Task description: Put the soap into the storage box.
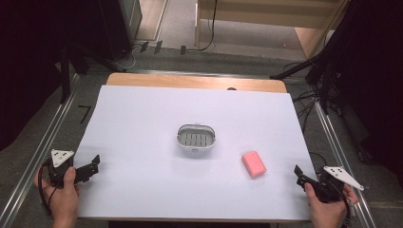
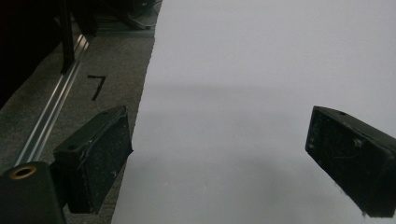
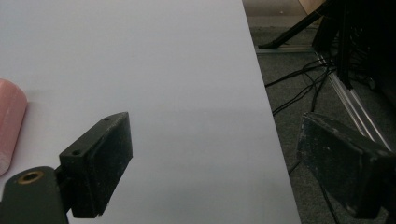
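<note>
Your wooden table [image 1: 195, 81] is covered almost fully by a large white sheet [image 1: 142, 123], with a strip of bare wood at the far edge. Grey carpeted floor [image 1: 38, 137] runs around it, and aluminium rails [image 1: 45, 137] flank the table left and right; a black "7" mark [image 2: 96, 86] sits on the floor left of the sheet.

Near the middle of the sheet stands a small grey oval plastic soap dish with a slotted insert [image 1: 196, 138] — upright, nothing in it that you can see. To its right and nearer you lies a pink rectangular bar of soap [image 1: 254, 164], flat on the sheet, well apart from the dish. In the right gripper view the soap [image 3: 10, 126] shows at the left edge.

Your left hand [image 1: 64, 194] holds the left black two-jaw gripper [image 1: 94, 164] at the near left edge of the sheet; its jaws stand wide apart with nothing between them, also in its own view [image 2: 219, 158]. Your right hand [image 1: 328, 209] holds the right black two-jaw gripper [image 1: 299, 175] at the near right corner — jaws spread wide and empty, seen in the right gripper view [image 3: 215, 163] straddling the sheet's right edge. The soap is near the right gripper, not touching it.
</note>
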`<state>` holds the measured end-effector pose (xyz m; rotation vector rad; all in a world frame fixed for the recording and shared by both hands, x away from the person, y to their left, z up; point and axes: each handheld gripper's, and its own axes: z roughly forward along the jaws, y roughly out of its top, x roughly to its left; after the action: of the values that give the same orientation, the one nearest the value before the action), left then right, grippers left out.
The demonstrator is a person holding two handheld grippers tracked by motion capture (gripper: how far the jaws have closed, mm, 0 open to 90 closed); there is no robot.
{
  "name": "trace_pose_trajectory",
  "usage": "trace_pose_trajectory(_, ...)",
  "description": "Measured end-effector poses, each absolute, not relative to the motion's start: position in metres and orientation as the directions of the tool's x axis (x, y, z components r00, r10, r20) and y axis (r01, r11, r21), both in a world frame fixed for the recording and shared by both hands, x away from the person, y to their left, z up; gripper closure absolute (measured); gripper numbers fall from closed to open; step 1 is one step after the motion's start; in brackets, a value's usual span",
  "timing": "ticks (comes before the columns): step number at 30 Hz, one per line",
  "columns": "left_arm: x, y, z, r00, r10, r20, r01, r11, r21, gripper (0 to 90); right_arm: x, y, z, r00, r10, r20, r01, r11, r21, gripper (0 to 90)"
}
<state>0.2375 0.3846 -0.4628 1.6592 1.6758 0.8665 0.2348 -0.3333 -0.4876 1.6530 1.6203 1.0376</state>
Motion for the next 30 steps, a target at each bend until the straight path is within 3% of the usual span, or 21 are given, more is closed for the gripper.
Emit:
trace_pose_trajectory(13,0.237,0.385,-0.463,-0.015,1.0,0.017,0.594,-0.005,0.804,7.6,0.235,-0.314,-0.476,-0.061,0.994,0.088,0.542,-0.041,0.84,19.9)
trace_pose_trajectory(15,0.237,0.385,-0.463,-0.016,1.0,0.017,0.593,-0.004,0.805,7.6,0.237,-0.31,-0.475,-0.059,0.995,0.078,0.551,-0.033,0.834,26.1)
trace_pose_trajectory(20,0.238,0.385,-0.463,-0.018,1.0,0.016,0.594,-0.002,0.805,7.5,0.239,-0.302,-0.476,-0.086,0.995,0.052,0.556,0.005,0.831,31.3)
trace_pose_trajectory(26,0.237,0.384,-0.463,-0.017,1.0,0.019,0.59,-0.005,0.808,7.6,0.242,-0.294,-0.466,-0.088,0.993,-0.082,0.583,0.118,0.804,30.5)
trace_pose_trajectory(30,0.237,0.385,-0.463,-0.019,1.0,0.015,0.584,-0.001,0.812,7.6,0.244,-0.296,-0.457,-0.122,0.991,-0.064,0.624,0.126,0.771,28.6)
